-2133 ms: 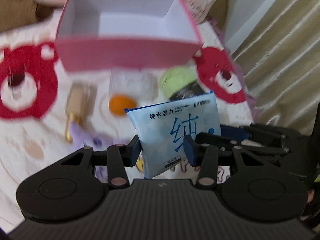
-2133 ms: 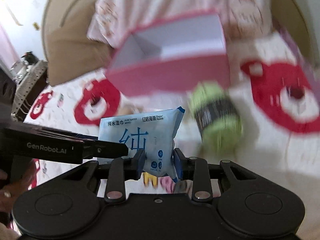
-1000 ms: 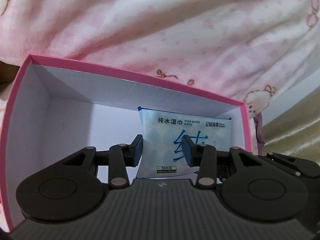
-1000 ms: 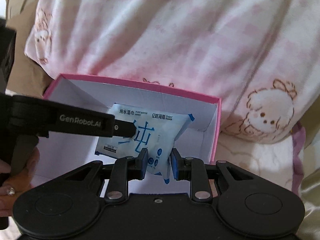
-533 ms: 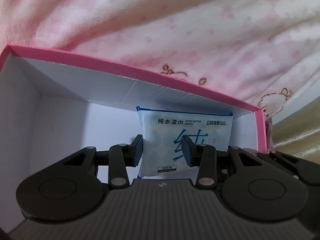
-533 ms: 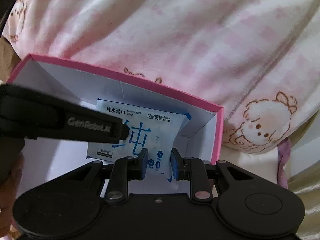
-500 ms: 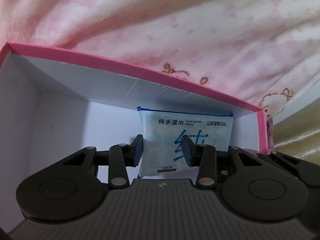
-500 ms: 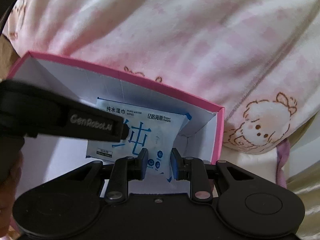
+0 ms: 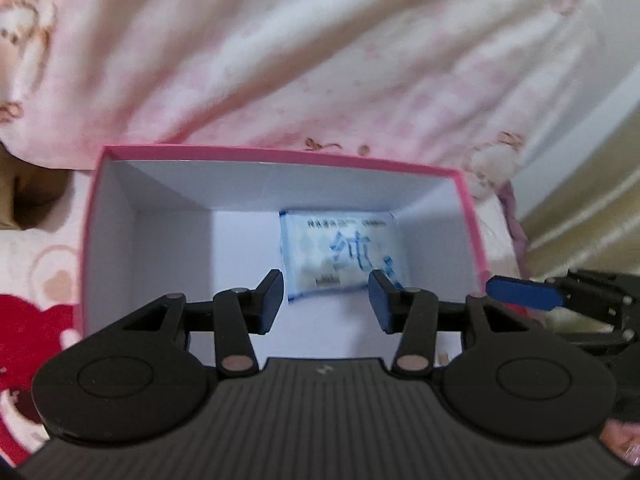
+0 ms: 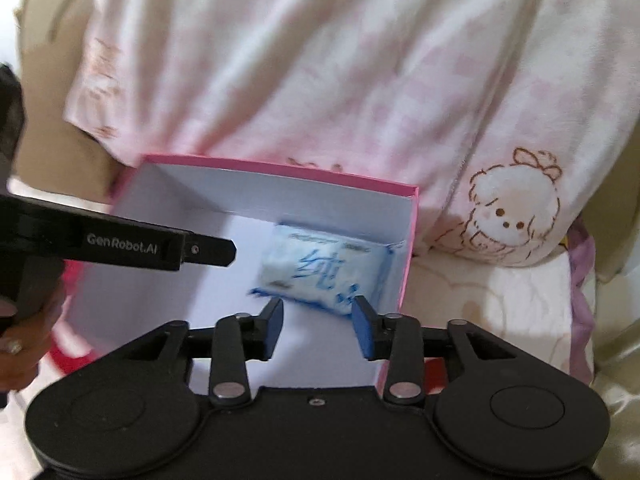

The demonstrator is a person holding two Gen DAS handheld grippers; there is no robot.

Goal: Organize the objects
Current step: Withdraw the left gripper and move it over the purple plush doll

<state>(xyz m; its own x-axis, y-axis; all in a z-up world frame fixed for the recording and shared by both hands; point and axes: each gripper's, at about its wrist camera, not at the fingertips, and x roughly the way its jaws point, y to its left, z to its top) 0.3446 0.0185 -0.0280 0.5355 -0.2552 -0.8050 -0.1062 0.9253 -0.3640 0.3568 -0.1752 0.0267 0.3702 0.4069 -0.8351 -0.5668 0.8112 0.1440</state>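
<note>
Wipes (image 9: 342,258), a pale blue pack with blue characters on its face, lie inside the box (image 9: 280,158), toward its far right corner, close to the back wall and the right wall. The print is blurred in both views, so the smaller text cannot be read. The box is open at the top, pink on the outside and along the rim, white within, and the pack is the only thing seen in it.

The left tongs (image 9: 326,300) hang above the near part of the box with their blue-padded fingers spread wide and nothing between them; the pack shows in the gap beyond the tips, apart from both pads. The right tongs (image 10: 318,322) are likewise spread and hold nothing, their tips just short of the near edge of the wipes (image 10: 324,270), over the white floor of the box (image 10: 412,240). In the right wrist view the left tongs (image 10: 230,250) reach in from the left over the box, and a hand (image 10: 20,332) grips their handle. In the left wrist view a blue pad of the right tongs (image 9: 524,294) shows at the right edge, past the box wall.

Behind the box lies a pink and white blanket (image 10: 320,72) printed with a fluffy cartoon animal (image 10: 508,210). The box rests on a bed cover (image 9: 36,320) with red figures.
</note>
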